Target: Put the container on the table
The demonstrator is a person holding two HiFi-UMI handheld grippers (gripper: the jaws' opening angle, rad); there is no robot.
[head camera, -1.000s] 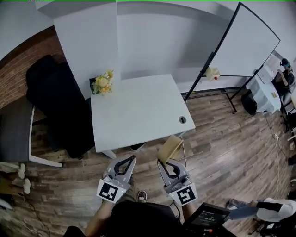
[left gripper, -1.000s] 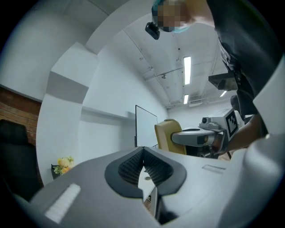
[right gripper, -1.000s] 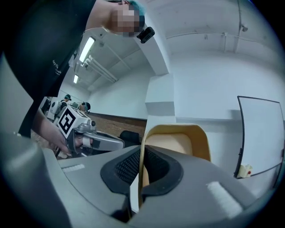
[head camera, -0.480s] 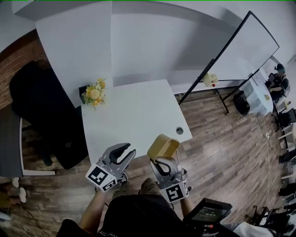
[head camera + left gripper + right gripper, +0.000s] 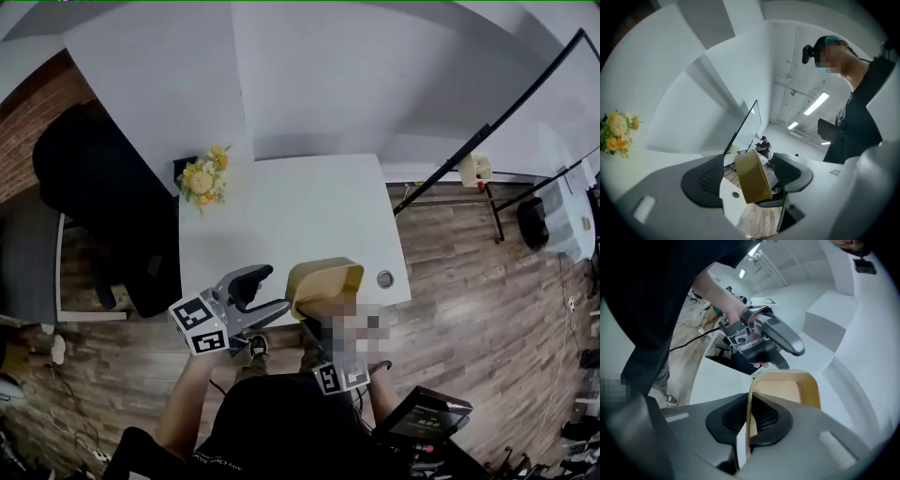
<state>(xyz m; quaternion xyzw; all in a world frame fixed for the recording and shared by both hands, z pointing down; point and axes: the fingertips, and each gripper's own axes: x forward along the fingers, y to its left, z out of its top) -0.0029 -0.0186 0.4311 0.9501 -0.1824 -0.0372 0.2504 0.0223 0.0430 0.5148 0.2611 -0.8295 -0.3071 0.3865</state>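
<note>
Over the near edge of the desk (image 5: 281,220), toward its right corner, the tan container (image 5: 323,279) is held in the air, tipped on its side. One thin wall is clenched between the pads of the right claw (image 5: 749,420). Just left of it the left claw (image 5: 275,291) stands released. Its jaws have just spread wide, with the container at their tips but unpressed. Yellow flowers (image 5: 202,178) sit at the far left corner.
</note>
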